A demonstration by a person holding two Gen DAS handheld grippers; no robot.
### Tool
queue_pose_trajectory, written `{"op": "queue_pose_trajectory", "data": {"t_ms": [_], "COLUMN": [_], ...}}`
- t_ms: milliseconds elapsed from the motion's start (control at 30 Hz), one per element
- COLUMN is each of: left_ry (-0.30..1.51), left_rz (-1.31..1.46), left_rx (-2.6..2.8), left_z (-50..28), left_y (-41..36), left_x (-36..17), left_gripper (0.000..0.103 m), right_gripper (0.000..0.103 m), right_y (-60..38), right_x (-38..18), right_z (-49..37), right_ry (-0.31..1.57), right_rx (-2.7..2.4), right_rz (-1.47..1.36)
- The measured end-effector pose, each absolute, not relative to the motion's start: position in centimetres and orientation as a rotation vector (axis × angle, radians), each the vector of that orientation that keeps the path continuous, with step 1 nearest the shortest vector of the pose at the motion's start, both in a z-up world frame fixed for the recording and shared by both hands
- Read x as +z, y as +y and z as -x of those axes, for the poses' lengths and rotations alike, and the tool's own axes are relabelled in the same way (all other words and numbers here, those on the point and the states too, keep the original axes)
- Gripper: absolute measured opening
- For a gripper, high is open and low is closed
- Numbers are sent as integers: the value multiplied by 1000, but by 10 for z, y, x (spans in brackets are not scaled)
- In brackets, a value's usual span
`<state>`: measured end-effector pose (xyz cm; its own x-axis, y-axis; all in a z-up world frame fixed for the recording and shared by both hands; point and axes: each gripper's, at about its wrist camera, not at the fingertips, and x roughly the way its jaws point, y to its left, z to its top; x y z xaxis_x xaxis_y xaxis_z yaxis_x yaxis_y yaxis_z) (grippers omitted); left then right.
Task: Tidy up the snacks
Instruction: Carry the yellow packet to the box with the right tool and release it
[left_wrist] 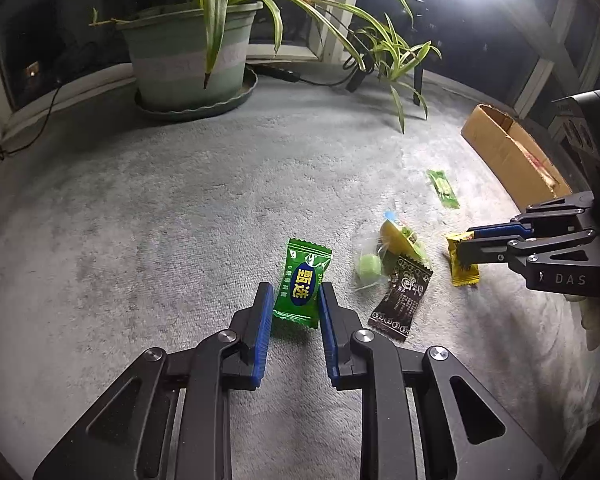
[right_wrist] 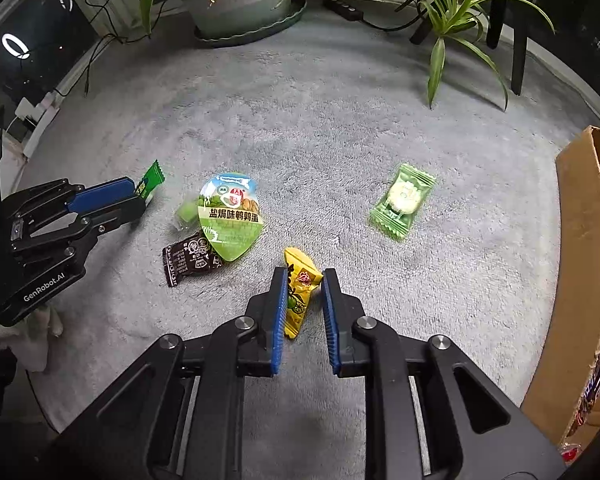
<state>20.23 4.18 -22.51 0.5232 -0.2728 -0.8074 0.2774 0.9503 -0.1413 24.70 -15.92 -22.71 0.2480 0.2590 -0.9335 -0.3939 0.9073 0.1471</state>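
Cardboard box (right_wrist: 580, 240) cut off at right edge, contents barely legible. Left hand-held gripper (left_wrist: 295, 300) narrowed around green candy (left_wrist: 300, 286); right hand-held gripper (right_wrist: 305, 288) pinching yellow packet (right_wrist: 300, 292) on grey carpet (right_wrist: 320, 120). Between them, egg pouch (right_wrist: 230, 216) overlapping brown sachet (right_wrist: 188, 260); pale green sweet (right_wrist: 402, 200) apart, nearer box.

From my right wrist view, the cardboard box (right_wrist: 584, 240) runs off the right edge, so I can't read its contents. The left gripper (right_wrist: 142, 196) covers most of the green candy (right_wrist: 152, 178). The egg pouch (right_wrist: 230, 216) overlaps the dark wrapper (right_wrist: 188, 260). The pale green sweet (left_wrist: 368, 266) looks blurred in my left view.
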Motion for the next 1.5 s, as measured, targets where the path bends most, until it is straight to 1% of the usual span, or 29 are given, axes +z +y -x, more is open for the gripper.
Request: {"op": "queue_pose_trajectory", "data": {"t_ms": [500,933,1267,1500], "left_ry": [928,890,845,816], "left_rz": [46,48,33,32], "left_rx": [-341,-361,-421,-495], "left_z": [-188,-177,-178,-182], "left_y": [36,26,-18,-76], "left_x": [-213,-191,-166,-151], "left_gripper": [21,21,21,21], "right_gripper": [16,16,16,16], "right_y": [-189,-213,-278,-352], "right_x": [-212,-171,-132,-116], "right_z": [-244,-235,-230,-227], "right_ry": [1211,1122,1032,1003], "right_rx": [411,416,357,265], "right_rz": [4,-85,-128,-122]}}
